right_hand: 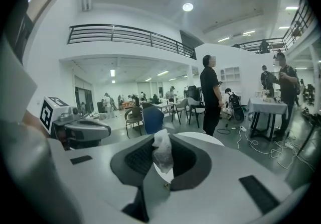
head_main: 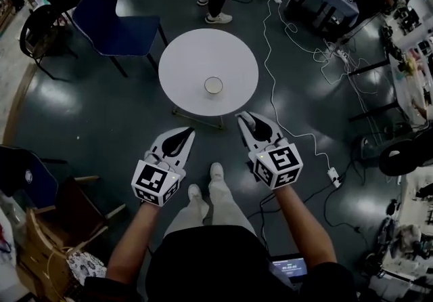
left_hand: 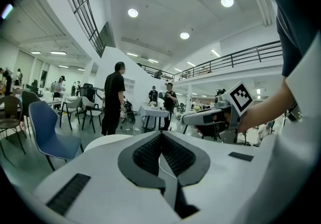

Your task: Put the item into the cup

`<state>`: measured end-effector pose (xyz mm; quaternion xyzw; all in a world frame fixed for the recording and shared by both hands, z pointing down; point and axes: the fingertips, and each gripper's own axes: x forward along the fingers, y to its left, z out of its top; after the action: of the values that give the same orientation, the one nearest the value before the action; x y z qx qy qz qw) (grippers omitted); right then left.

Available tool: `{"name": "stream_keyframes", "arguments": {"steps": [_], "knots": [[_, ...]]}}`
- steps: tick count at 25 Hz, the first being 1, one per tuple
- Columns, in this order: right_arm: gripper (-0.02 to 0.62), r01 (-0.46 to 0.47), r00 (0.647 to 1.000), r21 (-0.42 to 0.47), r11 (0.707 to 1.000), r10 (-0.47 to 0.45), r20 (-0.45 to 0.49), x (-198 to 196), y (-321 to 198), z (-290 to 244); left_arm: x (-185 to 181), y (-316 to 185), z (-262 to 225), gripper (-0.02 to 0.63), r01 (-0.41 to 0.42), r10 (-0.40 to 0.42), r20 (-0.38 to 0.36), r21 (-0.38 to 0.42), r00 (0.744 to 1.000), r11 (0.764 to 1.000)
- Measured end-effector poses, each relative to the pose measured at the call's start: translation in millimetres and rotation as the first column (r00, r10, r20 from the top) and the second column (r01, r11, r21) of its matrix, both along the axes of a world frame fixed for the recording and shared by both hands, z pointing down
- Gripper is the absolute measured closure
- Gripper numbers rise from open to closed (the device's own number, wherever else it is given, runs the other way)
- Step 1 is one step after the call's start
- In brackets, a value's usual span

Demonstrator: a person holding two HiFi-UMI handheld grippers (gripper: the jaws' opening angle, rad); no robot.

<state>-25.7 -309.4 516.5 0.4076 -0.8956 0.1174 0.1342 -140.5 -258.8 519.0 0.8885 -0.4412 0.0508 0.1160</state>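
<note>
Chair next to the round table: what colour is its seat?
Blue; the chair shows best in the head view.

White-shelled left tongs and right tongs, black ribbed pads, checkered marker cubes, black top, pale trousers

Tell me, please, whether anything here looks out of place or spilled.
Nothing stands out: the cup stands upright on the round table, nothing is spilled around it, and the right claw grips a crumpled wrapper.
</note>
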Motion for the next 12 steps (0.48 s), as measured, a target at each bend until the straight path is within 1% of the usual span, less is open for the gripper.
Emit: {"name": "stream_keyframes", "arguments": {"steps": [7,12], "knots": [[0.520,0.046,0.999,-0.032,0.998,-0.046,-0.001,-7.0,-45.1,31.1,-2.3,-28.3,21.0,0.591,0.050,-0.051,-0.024,-0.041,0.998,0.998],[0.520,0.076,0.997,-0.058,0.995,-0.076,-0.011,-13.0,-86.4,55.3,-1.4,-51.3,34.6,0.591,0.076,-0.078,-0.019,-0.067,0.997,0.995]]}}
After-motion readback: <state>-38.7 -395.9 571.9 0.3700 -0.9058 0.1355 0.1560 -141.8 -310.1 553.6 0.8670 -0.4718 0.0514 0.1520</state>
